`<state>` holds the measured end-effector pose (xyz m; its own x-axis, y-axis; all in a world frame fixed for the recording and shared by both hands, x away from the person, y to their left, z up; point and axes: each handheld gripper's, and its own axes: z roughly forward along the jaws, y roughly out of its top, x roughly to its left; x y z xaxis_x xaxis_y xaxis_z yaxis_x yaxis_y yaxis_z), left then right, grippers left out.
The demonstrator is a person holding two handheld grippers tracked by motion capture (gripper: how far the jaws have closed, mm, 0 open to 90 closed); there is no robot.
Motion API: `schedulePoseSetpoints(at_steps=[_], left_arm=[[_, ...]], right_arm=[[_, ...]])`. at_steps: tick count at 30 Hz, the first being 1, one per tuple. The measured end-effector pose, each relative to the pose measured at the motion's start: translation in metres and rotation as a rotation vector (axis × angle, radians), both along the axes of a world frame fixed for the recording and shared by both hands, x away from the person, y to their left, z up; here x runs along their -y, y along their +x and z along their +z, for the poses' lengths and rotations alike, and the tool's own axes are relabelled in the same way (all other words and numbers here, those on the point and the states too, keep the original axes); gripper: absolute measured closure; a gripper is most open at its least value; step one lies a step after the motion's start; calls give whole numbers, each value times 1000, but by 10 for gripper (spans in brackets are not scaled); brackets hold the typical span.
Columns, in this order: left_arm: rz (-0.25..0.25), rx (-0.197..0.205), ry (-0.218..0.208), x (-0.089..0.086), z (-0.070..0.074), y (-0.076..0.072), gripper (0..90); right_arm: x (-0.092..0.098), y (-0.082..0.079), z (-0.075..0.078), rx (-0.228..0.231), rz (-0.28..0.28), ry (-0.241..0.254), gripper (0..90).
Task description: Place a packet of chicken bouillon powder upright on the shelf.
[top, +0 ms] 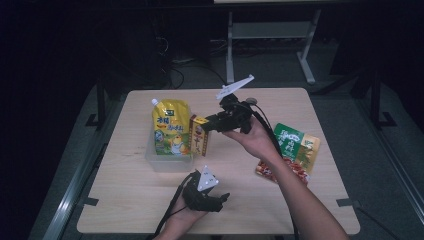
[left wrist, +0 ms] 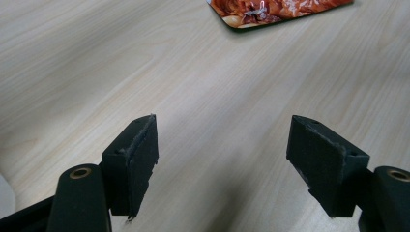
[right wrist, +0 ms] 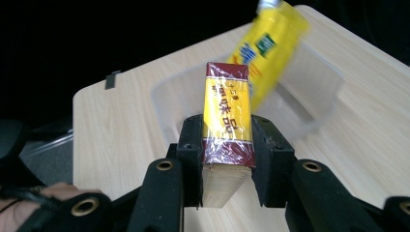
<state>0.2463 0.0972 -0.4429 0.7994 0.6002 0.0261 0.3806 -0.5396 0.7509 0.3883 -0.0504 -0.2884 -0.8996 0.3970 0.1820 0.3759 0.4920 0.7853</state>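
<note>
My right gripper is shut on a yellow and dark-red box, which hangs in the air beside the right edge of a clear plastic bin. In the right gripper view the box stands on end between the pads, wrapped in film, with the bin beyond it. A yellow spouted pouch stands upright in the bin and shows blurred as the pouch. My left gripper rests low near the table's front edge, open, with only bare wood between its jaws.
A green and orange snack bag lies flat at the right of the wooden table, under my right forearm; the bag's edge shows ahead of the left gripper. Metal frame legs stand behind the table.
</note>
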Motion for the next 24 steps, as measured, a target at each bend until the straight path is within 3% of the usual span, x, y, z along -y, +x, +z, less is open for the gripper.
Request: schedulePoseSetpoints(at_steps=[4,12,24], left_arm=[[-7,-1,-7,-1,-2,-1,264],[-14,-13,-25,-3,-3,-1,264],[-9,-1,-41,-6,0,1,263]], right_arm=[[-22,7,3,34,69,-22,679],[-59,16,0,17,144,-36,678],[-77,26,-17,11,198,-32,678]])
